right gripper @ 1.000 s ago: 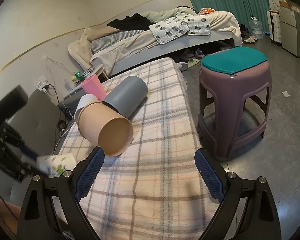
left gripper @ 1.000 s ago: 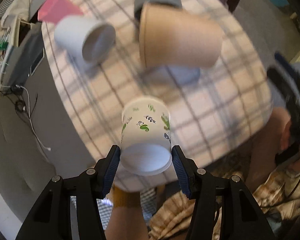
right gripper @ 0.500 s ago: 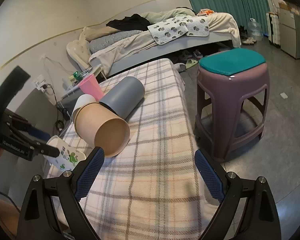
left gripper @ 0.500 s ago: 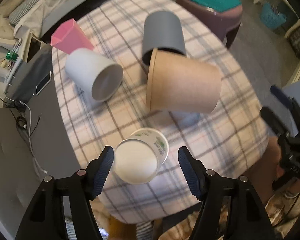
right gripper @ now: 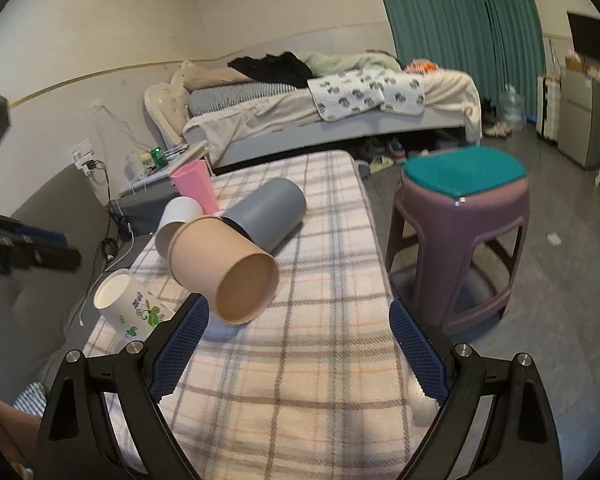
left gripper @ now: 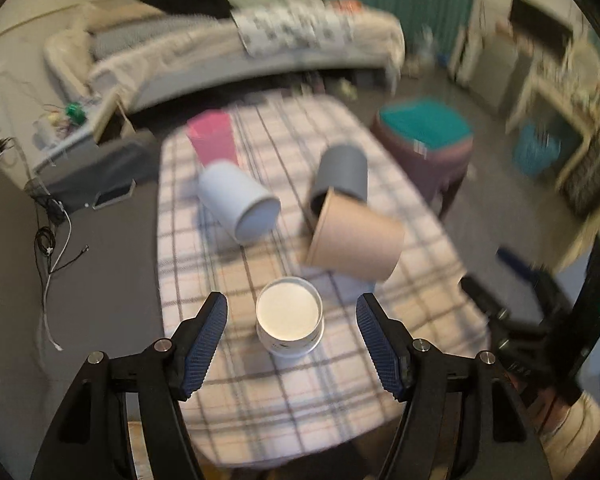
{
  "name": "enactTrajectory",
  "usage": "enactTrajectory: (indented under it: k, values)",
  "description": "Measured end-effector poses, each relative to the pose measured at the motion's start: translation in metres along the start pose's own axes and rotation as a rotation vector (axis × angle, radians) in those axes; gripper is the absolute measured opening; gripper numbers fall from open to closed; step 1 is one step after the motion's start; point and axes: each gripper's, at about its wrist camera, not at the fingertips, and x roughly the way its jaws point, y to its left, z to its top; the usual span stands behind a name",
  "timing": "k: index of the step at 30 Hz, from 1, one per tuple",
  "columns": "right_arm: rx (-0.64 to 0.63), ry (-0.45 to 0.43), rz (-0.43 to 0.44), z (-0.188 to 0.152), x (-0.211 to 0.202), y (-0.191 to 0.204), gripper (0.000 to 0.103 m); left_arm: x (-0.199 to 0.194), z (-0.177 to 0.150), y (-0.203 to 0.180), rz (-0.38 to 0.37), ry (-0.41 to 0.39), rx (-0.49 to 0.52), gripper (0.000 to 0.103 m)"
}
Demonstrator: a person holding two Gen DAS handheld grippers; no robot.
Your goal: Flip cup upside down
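A white paper cup with green leaf prints (left gripper: pixel 290 316) stands upside down on the plaid-covered table (left gripper: pixel 300 392), flat base up. It also shows at the table's left edge in the right wrist view (right gripper: pixel 126 306). My left gripper (left gripper: pixel 292 344) is open and empty, its blue pads apart on either side of the cup and a little short of it. My right gripper (right gripper: pixel 298 350) is open and empty over the near part of the table (right gripper: pixel 300 392).
A brown paper cup (left gripper: pixel 354 236) (right gripper: pixel 224 268), a grey cup (left gripper: pixel 342 178) (right gripper: pixel 266 214) and a white cup (left gripper: pixel 238 206) (right gripper: pixel 176 218) lie on their sides mid-table. A pink cup (left gripper: pixel 212 140) (right gripper: pixel 194 184) stands behind. A purple stool with teal cushion (right gripper: pixel 460 236) stands to the right.
My left gripper let go of the leaf-print cup, opened, and drew back and tilted up. The cup now stands base up on the table. The right gripper has barely moved.
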Motion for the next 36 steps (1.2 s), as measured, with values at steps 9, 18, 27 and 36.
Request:
enactTrajectory:
  k: [9,18,27,36]
  values:
    - [-0.103,-0.062,-0.026,-0.005,-0.035,0.057,0.092,-0.044,-0.053,0.018,0.052,-0.271,-0.108,0.070]
    - [-0.138,-0.110,-0.013,-0.008,-0.059,0.106,0.092,-0.078,-0.084,0.036,0.126,-0.396,-0.163,0.092]
    - [-0.163,-0.120,0.004,-0.029,-0.051,0.116,0.103,-0.054,-0.132,0.046,0.221,-0.405,-0.231,0.092]
    - [-0.170,-0.122,-0.026,-0.039,-0.042,0.107,0.103,-0.029,-0.145,0.036,0.230,-0.384,-0.236,0.092]
